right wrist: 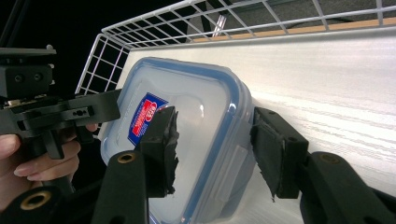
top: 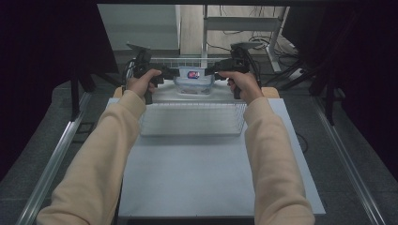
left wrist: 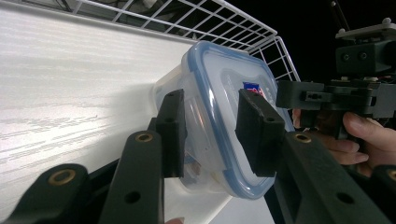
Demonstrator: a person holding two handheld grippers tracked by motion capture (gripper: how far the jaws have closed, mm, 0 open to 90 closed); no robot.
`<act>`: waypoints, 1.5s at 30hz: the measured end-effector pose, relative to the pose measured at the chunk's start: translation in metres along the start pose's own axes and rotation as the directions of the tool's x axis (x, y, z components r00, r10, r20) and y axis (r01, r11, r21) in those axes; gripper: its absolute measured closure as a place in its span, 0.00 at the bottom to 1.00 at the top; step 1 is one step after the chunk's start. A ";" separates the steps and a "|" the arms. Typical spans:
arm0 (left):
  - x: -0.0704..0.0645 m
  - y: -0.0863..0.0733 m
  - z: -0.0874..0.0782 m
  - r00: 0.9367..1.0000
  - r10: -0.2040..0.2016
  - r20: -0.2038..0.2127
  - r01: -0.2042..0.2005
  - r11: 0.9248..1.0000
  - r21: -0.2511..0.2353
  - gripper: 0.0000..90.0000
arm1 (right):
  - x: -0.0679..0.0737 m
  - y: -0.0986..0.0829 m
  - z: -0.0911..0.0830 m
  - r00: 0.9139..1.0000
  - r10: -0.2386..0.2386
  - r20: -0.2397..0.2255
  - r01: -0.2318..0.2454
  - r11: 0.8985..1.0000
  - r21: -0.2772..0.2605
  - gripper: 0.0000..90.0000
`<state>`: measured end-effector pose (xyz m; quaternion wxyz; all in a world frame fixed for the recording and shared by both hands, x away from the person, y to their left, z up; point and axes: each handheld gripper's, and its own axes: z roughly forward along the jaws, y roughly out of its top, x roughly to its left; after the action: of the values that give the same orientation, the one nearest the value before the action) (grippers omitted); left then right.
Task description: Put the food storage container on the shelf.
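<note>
Gripping opposite edges of the clear container [top: 193,80], the left tool [left wrist: 215,135] and right tool [right wrist: 215,149] hold it beyond the wire basket [top: 192,119]. Gripper views reveal its blue-rimmed lid [right wrist: 219,135]; the red-blue label [right wrist: 145,116] is probably illegible.

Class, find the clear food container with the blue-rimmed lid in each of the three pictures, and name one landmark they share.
High view: container top centre, between both grippers.
Left gripper view: centre, between the jaws.
Right gripper view: centre-left, between the jaws.
Shared landmark: white wire basket.
</note>
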<state>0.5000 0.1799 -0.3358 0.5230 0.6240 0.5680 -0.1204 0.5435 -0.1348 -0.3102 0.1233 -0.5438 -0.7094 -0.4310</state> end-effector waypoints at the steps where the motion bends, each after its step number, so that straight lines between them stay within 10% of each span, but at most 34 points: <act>1: 0.000 0.000 0.000 1.000 0.000 0.000 0.000 1.000 0.000 0.71 | 0.000 0.000 0.000 1.000 0.002 -0.001 -0.002 1.000 -0.002 0.57; 11: -0.003 -0.002 -0.001 1.000 0.011 -0.012 -0.011 1.000 -0.001 0.69 | 0.001 -0.002 0.000 1.000 -0.007 0.002 0.007 1.000 -0.018 0.56; 19: -0.017 -0.006 0.000 0.996 0.081 -0.023 -0.082 0.996 -0.033 0.36 | 0.012 -0.006 -0.004 0.998 -0.061 0.009 0.061 0.994 -0.091 0.30; 30: -0.041 -0.047 -0.037 0.949 0.288 -0.125 -0.297 0.953 -0.057 0.26 | 0.021 -0.059 -0.051 0.955 -0.289 0.069 0.297 0.935 -0.194 0.23; 31: -0.046 -0.063 -0.048 0.937 0.326 -0.127 -0.337 0.939 -0.074 0.26 | 0.018 -0.082 -0.061 0.937 -0.340 0.080 0.350 0.911 -0.218 0.23; 32: -0.046 -0.063 -0.048 0.937 0.326 -0.127 -0.337 0.939 -0.074 0.26 | 0.018 -0.082 -0.061 0.937 -0.340 0.080 0.350 0.911 -0.218 0.23; 36: -0.053 -0.115 -0.066 0.892 0.428 -0.146 -0.442 0.894 -0.077 0.25 | 0.007 -0.132 -0.077 0.906 -0.416 0.083 0.423 0.870 -0.253 0.24; 38: -0.052 -0.138 -0.066 0.879 0.453 -0.150 -0.465 0.883 -0.060 0.25 | 0.002 -0.148 -0.081 0.895 -0.437 0.089 0.445 0.857 -0.260 0.24; 41: -0.044 -0.169 -0.061 0.866 0.479 -0.141 -0.487 0.873 -0.026 0.25 | -0.005 -0.174 -0.085 0.881 -0.464 0.089 0.470 0.842 -0.264 0.25; 45: -0.026 -0.207 -0.052 0.872 0.472 -0.131 -0.474 0.881 0.018 0.25 | -0.020 -0.210 -0.086 0.874 -0.481 0.072 0.482 0.834 -0.269 0.25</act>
<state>0.2961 0.1660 -0.4013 0.5026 0.7465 0.4324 0.0567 0.3409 -0.2195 -0.3720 -0.0673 -0.3601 -0.7556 -0.5431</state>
